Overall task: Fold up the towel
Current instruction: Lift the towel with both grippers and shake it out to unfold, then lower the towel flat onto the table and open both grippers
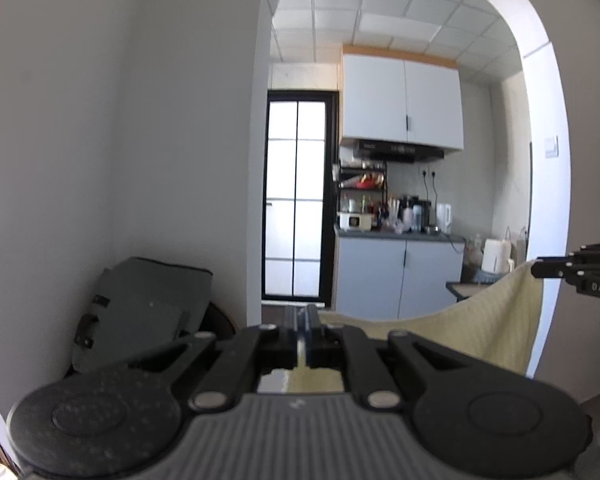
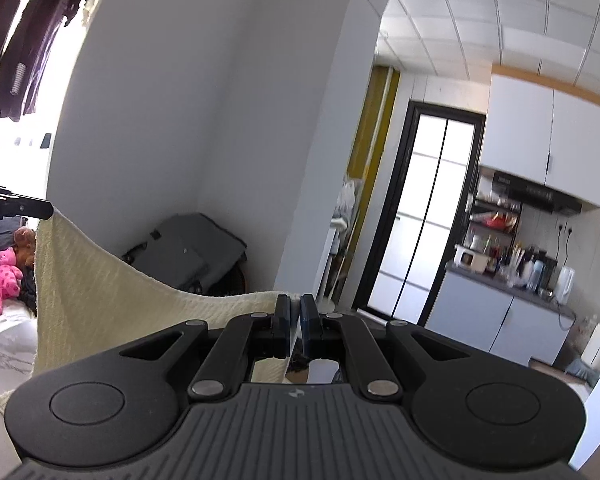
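A pale yellow towel [image 1: 488, 320] hangs in the air, stretched between my two grippers and sagging in the middle. My left gripper [image 1: 303, 316] is shut on one top corner of it. In the left wrist view the right gripper [image 1: 540, 269] shows at the far right, pinching the other top corner. In the right wrist view my right gripper [image 2: 295, 312] is shut on the towel [image 2: 96, 292], whose cloth spreads left up to the left gripper [image 2: 46, 210]. The towel's lower part is hidden behind the gripper bodies.
A white wall with an arched opening stands ahead. Beyond it is a kitchen counter [image 1: 396, 236] with bottles and a kettle, white cabinets [image 1: 400, 100] and a glass door [image 1: 296, 200]. A grey bag [image 1: 148, 308] leans in the corner. Pink plush toys [image 2: 4, 272] lie at the left.
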